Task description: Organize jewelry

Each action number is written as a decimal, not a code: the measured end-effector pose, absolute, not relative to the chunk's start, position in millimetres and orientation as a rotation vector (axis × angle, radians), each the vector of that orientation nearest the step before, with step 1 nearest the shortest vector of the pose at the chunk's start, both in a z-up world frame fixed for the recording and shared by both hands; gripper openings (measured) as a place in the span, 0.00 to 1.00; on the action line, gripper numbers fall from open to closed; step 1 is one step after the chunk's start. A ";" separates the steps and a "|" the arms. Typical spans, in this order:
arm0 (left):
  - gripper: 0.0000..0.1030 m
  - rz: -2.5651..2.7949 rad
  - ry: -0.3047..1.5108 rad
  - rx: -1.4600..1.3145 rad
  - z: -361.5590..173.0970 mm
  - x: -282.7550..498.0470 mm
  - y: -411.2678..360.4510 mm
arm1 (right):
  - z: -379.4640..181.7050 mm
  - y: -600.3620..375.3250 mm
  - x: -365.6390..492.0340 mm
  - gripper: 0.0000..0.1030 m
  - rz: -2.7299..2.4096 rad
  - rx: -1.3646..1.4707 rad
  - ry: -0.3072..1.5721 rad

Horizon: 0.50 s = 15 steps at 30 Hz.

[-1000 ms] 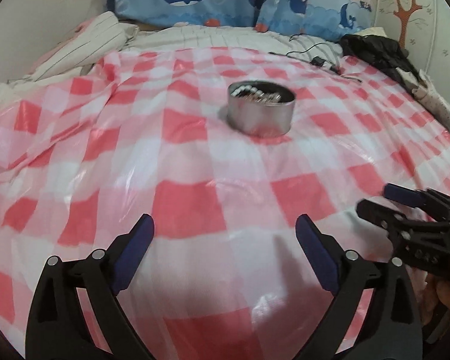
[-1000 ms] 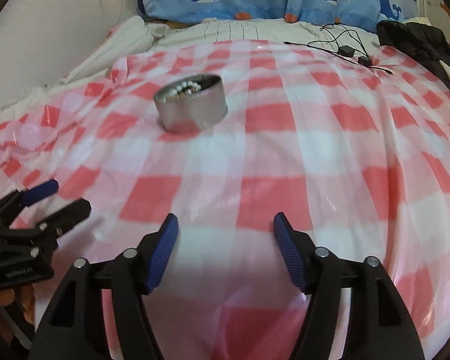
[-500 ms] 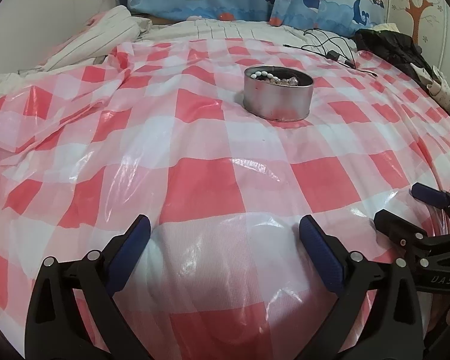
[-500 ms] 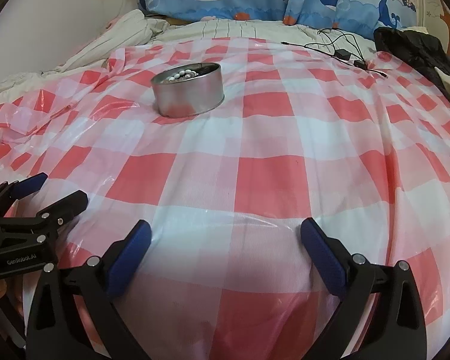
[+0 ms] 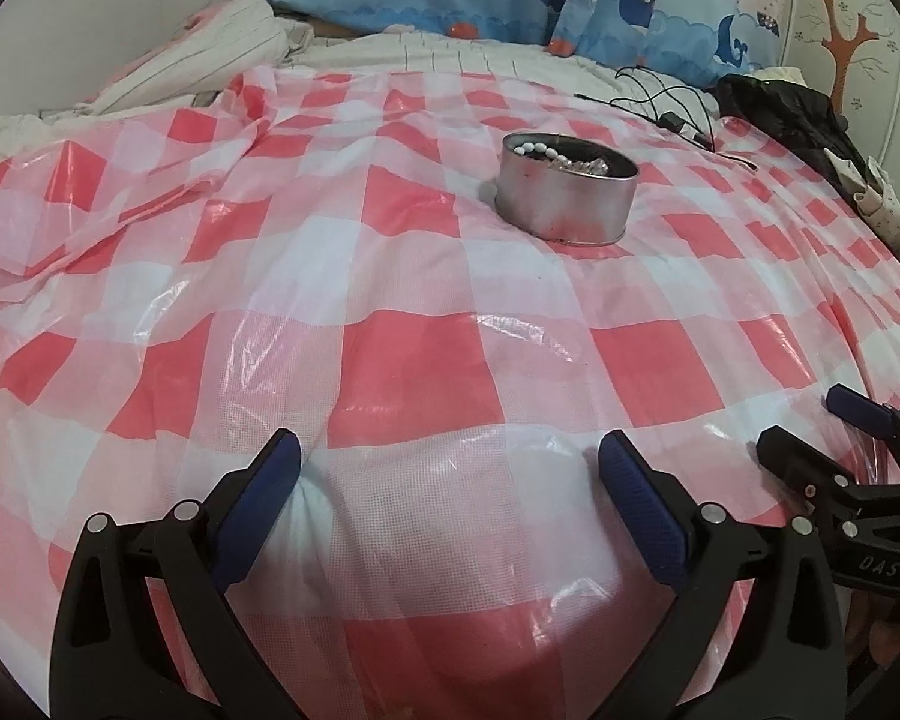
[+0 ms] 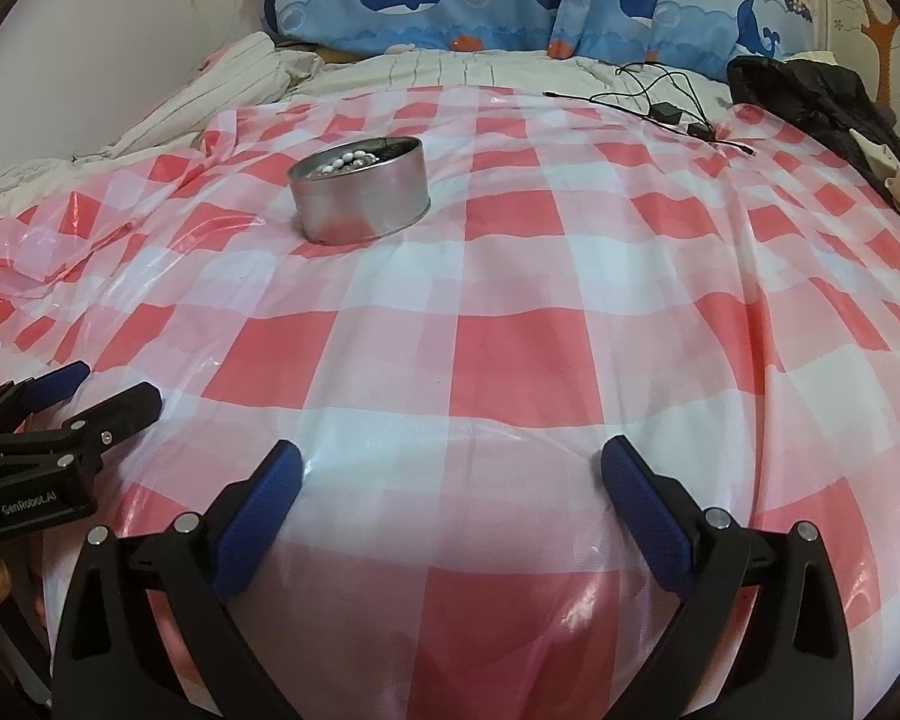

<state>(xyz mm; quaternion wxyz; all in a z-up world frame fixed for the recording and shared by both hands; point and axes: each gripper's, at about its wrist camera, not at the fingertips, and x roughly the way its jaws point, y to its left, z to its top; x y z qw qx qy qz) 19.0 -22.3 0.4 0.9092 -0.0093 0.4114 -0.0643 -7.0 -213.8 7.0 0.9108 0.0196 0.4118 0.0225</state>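
Both my sets of fingers stand wide and empty over the checked plastic sheet [image 6: 510, 360] on the bed: left gripper [image 5: 449, 483], right gripper [image 6: 450, 489], whose fingers have just been opening with nothing between them. The round tin [image 6: 360, 192] sits well ahead, upright, with the pearl beads [image 6: 345, 162] and other jewelry inside. I judge the risks thus: the sheet is slick and the bed soft, so a push on the tin's wall could tip it and spill the beads; reaching in, I could snag a strand.
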 end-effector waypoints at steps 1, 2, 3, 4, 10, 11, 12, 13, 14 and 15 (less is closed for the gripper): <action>0.93 -0.133 0.849 -0.021 0.3 19.0 -22.0 | 6.9 -213.0 -6.8 0.93 0.041 0.035 0.850; 0.93 -0.132 0.851 -0.019 0.2 19.1 -22.3 | 6.9 -212.5 -6.8 0.93 0.037 0.032 0.849; 0.93 -0.130 0.851 -0.016 0.1 19.1 -22.3 | 7.1 -211.6 -6.7 0.93 0.031 0.027 0.849; 0.93 -0.126 0.855 -0.009 -0.3 19.5 -23.2 | 6.9 -212.1 -7.0 0.93 0.026 0.025 0.848; 0.93 -0.129 0.865 -0.011 -2.1 19.8 -24.8 | 6.4 -212.0 -7.0 0.93 0.015 0.022 0.848; 0.93 -0.130 0.866 -0.013 -2.4 20.1 -24.8 | 6.3 -212.1 -6.6 0.93 0.016 0.025 0.849; 0.93 -0.129 0.868 -0.011 -2.6 20.2 -25.6 | 6.2 -211.9 -6.1 0.93 0.018 0.028 0.850; 0.93 -0.129 0.869 -0.009 -2.9 20.8 -25.8 | 5.9 -212.1 -5.7 0.93 0.018 0.029 0.850; 0.93 -0.127 0.871 -0.006 -2.8 20.7 -26.5 | 5.8 -212.4 -5.7 0.93 0.017 0.028 0.850; 0.93 -0.125 0.871 -0.001 -3.1 20.4 -28.1 | 5.7 -211.9 -5.1 0.93 0.017 0.027 0.851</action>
